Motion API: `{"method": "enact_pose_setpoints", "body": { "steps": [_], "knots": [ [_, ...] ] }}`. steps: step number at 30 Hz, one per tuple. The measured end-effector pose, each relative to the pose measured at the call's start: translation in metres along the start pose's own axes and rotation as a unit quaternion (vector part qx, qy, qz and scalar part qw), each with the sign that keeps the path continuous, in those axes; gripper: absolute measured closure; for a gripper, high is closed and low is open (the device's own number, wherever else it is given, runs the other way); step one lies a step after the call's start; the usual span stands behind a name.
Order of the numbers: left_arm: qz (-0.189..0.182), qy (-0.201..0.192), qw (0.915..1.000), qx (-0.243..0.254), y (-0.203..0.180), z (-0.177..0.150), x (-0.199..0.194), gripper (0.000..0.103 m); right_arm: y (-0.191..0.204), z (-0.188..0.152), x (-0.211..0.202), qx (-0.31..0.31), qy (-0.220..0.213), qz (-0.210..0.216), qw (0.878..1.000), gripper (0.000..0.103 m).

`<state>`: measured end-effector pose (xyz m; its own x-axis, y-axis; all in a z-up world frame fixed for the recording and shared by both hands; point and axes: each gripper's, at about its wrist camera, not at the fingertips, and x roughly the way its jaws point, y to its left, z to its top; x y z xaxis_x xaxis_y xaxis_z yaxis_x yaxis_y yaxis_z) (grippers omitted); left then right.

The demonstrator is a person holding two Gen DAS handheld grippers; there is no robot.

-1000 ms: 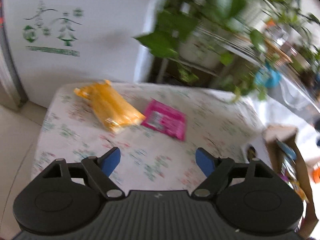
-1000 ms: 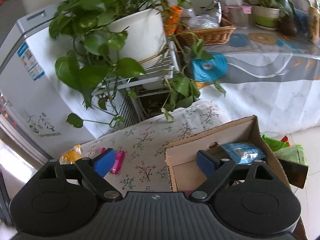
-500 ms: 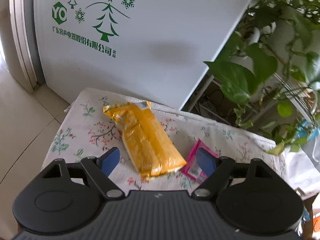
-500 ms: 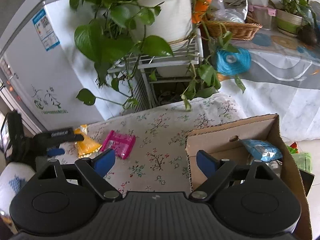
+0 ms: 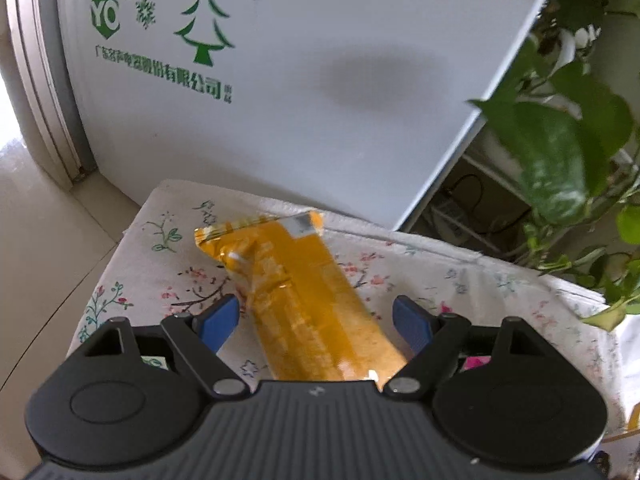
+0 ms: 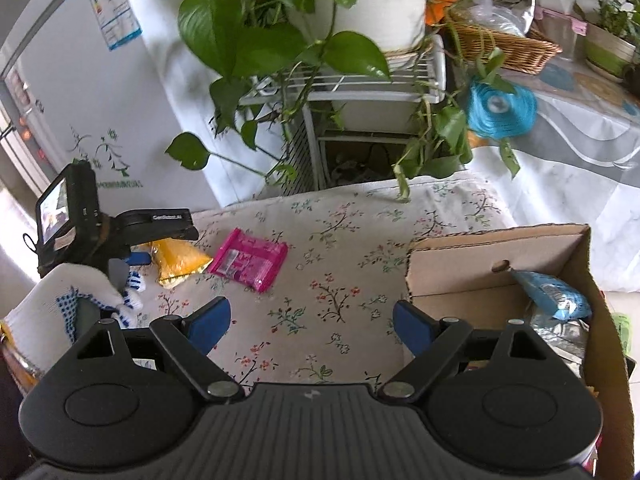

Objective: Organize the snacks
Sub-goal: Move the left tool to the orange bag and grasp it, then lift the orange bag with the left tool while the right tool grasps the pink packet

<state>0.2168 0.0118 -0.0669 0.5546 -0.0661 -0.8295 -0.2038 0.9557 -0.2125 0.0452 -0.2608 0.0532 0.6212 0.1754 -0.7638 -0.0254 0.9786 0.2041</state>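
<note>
A long yellow snack packet (image 5: 312, 300) lies on the flowered tablecloth (image 5: 480, 288). My left gripper (image 5: 316, 324) hangs over the packet's near half, open, with a blue finger on either side and a small gap at each pad. A pink packet (image 6: 250, 260) lies just right of the yellow packet (image 6: 180, 260); only a sliver of it (image 5: 476, 360) shows in the left wrist view. My right gripper (image 6: 312, 320) is open over bare cloth, with nothing between its fingers. A cardboard box (image 6: 500, 248) to its right holds a blue packet (image 6: 556, 292) and other snacks.
A white freezer (image 5: 320, 80) stands right behind the small table. A potted plant on a white rack (image 6: 340, 80) trails leaves over the table's far edge. A gloved hand (image 6: 80, 288) holds the left gripper. A cloth-covered table with a basket (image 6: 508, 44) is at the far right.
The left gripper has swung left and sunk toward the yellow packet, which now lies between its fingers. The right gripper has shifted a little; the gloved hand has come into its view.
</note>
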Motion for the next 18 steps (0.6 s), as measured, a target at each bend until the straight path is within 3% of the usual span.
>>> {"method": "enact_pose_setpoints", "body": {
  "steps": [6,15,18],
  "knots": [
    [-0.026,-0.003,0.9995,0.017,0.011,-0.009,0.0,0.04,0.007,0.002,0.01,-0.007,-0.002,0.027,1.0,0.011],
    [-0.04,0.02,0.9981,0.042,0.022,-0.023,-0.04,0.042,0.025,0.001,0.034,-0.054,-0.008,0.065,0.996,0.011],
    [-0.061,0.023,0.9965,0.052,0.024,-0.028,-0.066,0.042,0.033,-0.001,0.041,-0.079,-0.004,0.073,0.994,0.011]
  ]
}}
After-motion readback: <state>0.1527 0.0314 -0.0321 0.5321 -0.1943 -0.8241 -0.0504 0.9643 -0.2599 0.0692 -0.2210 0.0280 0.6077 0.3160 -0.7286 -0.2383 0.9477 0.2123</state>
